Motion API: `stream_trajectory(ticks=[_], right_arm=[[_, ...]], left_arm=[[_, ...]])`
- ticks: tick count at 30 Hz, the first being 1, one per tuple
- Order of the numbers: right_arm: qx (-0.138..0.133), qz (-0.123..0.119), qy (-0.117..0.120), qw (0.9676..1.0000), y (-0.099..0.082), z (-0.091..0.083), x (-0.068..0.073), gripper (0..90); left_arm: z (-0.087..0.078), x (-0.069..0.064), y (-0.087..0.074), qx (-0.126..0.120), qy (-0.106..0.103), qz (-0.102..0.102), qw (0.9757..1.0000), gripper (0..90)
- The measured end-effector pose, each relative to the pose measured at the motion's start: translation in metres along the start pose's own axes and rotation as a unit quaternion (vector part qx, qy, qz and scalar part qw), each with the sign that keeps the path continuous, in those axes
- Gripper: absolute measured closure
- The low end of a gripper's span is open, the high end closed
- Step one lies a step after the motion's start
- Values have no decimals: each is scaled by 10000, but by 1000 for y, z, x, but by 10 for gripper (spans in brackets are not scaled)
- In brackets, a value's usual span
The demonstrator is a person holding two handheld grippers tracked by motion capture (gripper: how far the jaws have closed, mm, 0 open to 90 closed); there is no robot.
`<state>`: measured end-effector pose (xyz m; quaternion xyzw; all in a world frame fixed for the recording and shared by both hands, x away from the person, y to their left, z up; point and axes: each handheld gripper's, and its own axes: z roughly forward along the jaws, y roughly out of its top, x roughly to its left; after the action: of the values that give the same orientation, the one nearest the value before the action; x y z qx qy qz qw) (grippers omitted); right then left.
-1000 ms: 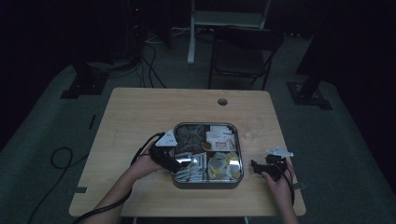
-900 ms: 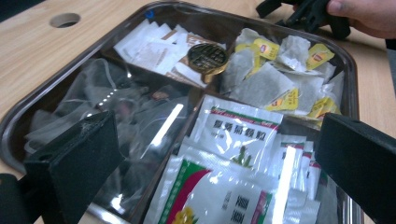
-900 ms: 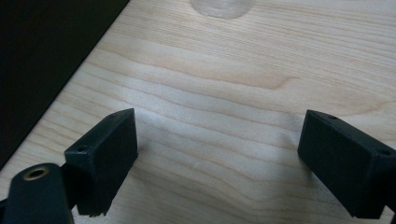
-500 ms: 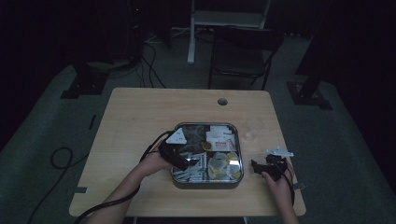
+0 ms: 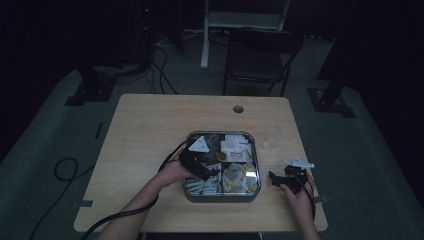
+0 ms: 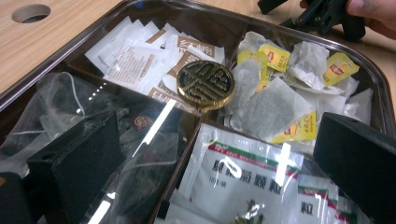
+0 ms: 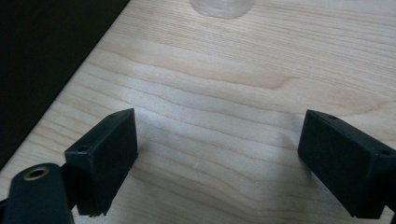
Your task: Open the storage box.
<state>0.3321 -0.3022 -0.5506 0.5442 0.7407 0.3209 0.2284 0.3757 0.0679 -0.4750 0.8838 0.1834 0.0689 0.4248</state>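
While the room around it lies dark, the wooden table [image 5: 150, 130] carries a metal tray [image 5: 222, 198] near the person's edge, split into compartments and covered by a clear lid. The left gripper [image 6: 210, 163] hovers low over the tray's near left part, its jaws spread wide with nothing between them; under them sit a compartment of clear plastic bags [image 6: 60, 107] and one of white sachets with green print [image 6: 233, 172]. A round brass knob [image 6: 205, 85] stands at the lid's middle, just beyond the jaws. Past it lie paper sugar packets [image 6: 140, 60] and yellow-tagged tea bags [image 6: 280, 88]. Well right of the tray, the right gripper [image 7: 217, 154] rests over bare wood, jaws wide apart and empty, with a clear glass [image 7: 219, 5] ahead.
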Motion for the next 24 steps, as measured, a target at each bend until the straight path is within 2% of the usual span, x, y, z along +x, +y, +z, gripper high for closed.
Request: stream_trajectory(ticks=[10, 11, 12, 16, 20, 21, 24], right_arm=[[-2, 4, 0, 10000, 0, 0, 0, 117], [-1, 6, 0, 10000, 0, 0, 0, 117], [-3, 11, 0, 10000, 0, 0, 0, 117], [-2, 5, 1, 10000, 0, 0, 0, 117], [-2, 5, 1, 10000, 0, 0, 0, 117], [-2, 6, 1, 10000, 0, 0, 0, 117], [-3, 5, 0, 10000, 0, 0, 0, 117]], left_arm=[[13, -3, 12, 53, 103, 101, 9999, 64], [14, -2, 13, 82, 160, 113, 9998, 93], [15, -1, 14, 89, 131, 105, 9998, 136], [20, 0, 16, 57, 115, 11, 9999, 207], [25, -1, 18, 137, 115, 82, 9998, 279], [26, -1, 18, 146, 118, 124, 9997, 350], [28, -2, 19, 228, 167, 205, 9994, 440]])
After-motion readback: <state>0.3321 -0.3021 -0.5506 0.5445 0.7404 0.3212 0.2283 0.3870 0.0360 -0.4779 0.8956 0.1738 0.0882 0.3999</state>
